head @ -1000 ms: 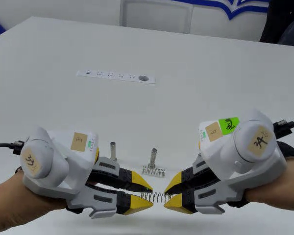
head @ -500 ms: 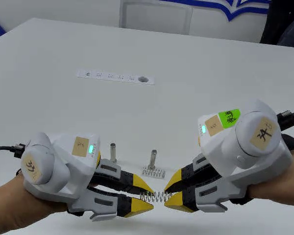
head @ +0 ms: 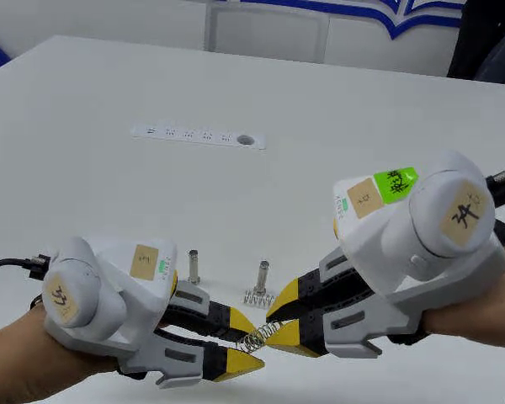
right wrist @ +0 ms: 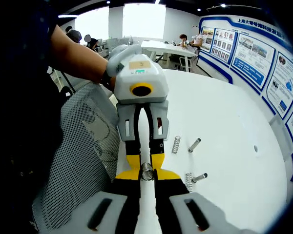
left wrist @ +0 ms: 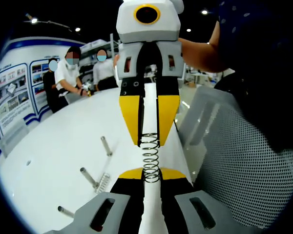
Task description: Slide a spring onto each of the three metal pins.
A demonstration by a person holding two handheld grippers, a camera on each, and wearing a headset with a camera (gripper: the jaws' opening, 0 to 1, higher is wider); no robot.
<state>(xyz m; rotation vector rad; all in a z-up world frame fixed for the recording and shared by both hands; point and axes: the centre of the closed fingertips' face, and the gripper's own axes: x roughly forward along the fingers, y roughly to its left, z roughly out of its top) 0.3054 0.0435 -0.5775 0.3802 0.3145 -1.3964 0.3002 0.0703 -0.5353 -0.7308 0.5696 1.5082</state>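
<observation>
Head view: left hand-held gripper [head: 252, 345] and right hand-held gripper [head: 276, 321] each pinch one end of a small coiled steel spring [head: 257, 334] above the white tabletop [head: 109, 185]. Left gripper view: pulling apart could stretch it. Right gripper view: shallow grip; it may spring free.

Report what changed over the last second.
The right tool rose and closed in on the left tool, so the spring held between them went from level to slanted and shorter. Both grips held. The pins and the loose spring stayed put.
</observation>
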